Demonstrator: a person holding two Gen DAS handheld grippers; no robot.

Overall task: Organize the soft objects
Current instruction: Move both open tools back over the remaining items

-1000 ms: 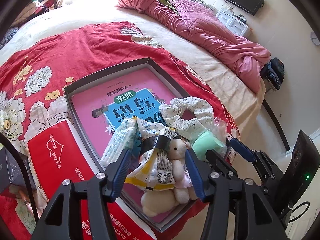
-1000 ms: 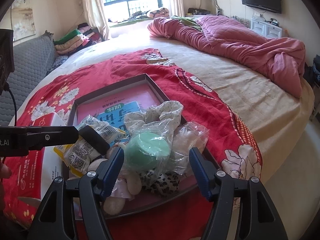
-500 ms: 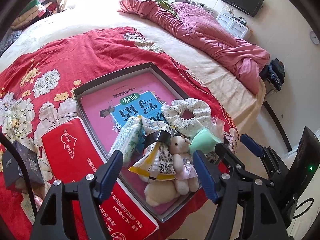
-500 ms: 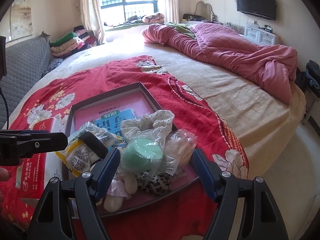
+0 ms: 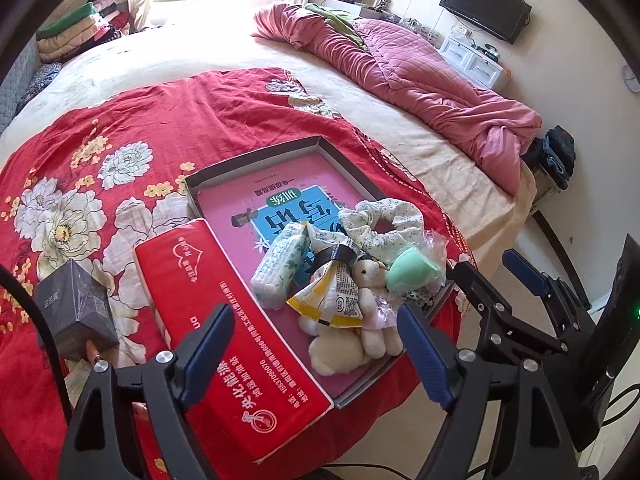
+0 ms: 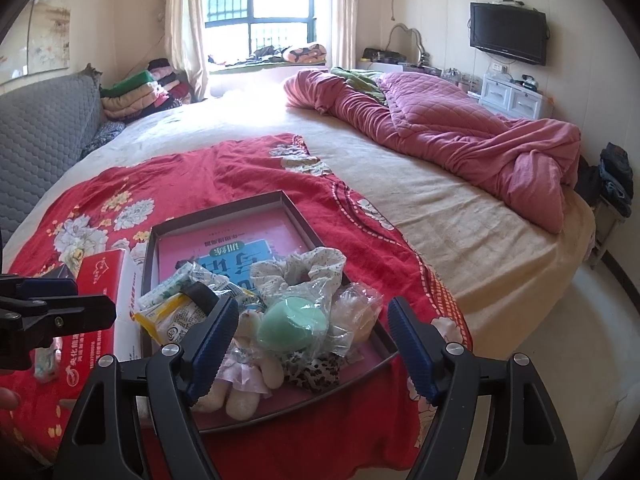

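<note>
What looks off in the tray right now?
The soft items are heaped in the near right corner of the tray: scrunchie, snack packet, plush toy overlapping, not laid out. The far half holds only the pink book.

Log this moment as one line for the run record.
left gripper: jaws opening, nothing between | right gripper: open, empty | tray: holds plush bear, green sponge, scrunchie, snack packet
</note>
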